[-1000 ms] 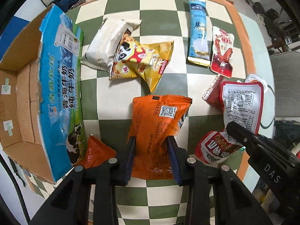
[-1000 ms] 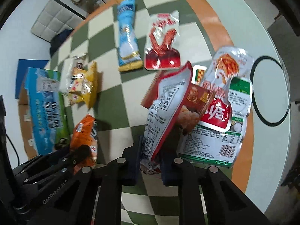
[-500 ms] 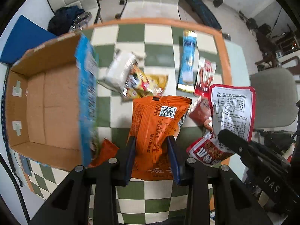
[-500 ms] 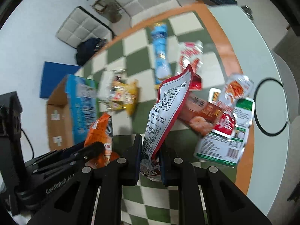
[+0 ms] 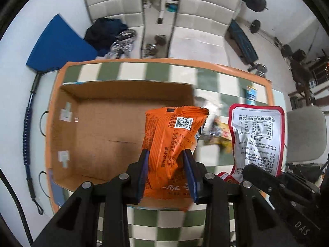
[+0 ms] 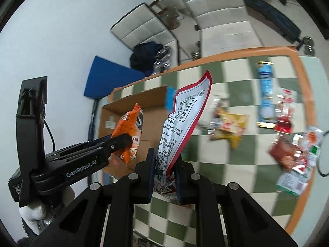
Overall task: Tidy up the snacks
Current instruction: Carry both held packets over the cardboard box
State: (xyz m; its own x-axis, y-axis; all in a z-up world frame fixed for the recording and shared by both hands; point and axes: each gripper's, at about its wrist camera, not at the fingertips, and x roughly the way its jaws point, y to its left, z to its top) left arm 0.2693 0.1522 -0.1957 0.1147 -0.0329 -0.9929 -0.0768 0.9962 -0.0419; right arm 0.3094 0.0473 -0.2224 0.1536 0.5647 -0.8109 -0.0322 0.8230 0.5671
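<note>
Orange crinkly foil snack bag [image 5: 172, 144] is pinched low on its body between the blue-padded jaws of the left gripper [image 5: 167, 173], hanging over the near right part of the open brown cardboard box [image 5: 96, 135]; the box floor shows bare, nothing in it as far as the left wrist view shows. Right gripper [image 6: 164, 174] has its jaws pressed onto the bottom edge of a red-bordered white plastic pouch with printed label text [image 6: 185, 119], pouch standing up and leaning toward the box, held above the green-and-cream checkered tablecloth [image 6: 216, 158] just beside the box's right wall, not yet over the opening. A white-gloved hand [image 6: 33, 212] shows under the left tool in the right wrist view. Farther out on the cloth, left to sort: a yellow crumpled snack packet [image 6: 230, 125] on a white packet, a long light-blue stick packet [image 6: 266, 94], a red-and-clear packet [image 6: 285, 111] touching it, and a blurred red, white and green pile of pouches [image 6: 296, 158] near the right edge. Judging progress: early, first two items are at the drop stage, neither released; at least five more remain on the table. Beyond the table, white padded chairs [image 5: 115, 2], blue mat on floor [image 5: 59, 45].
</note>
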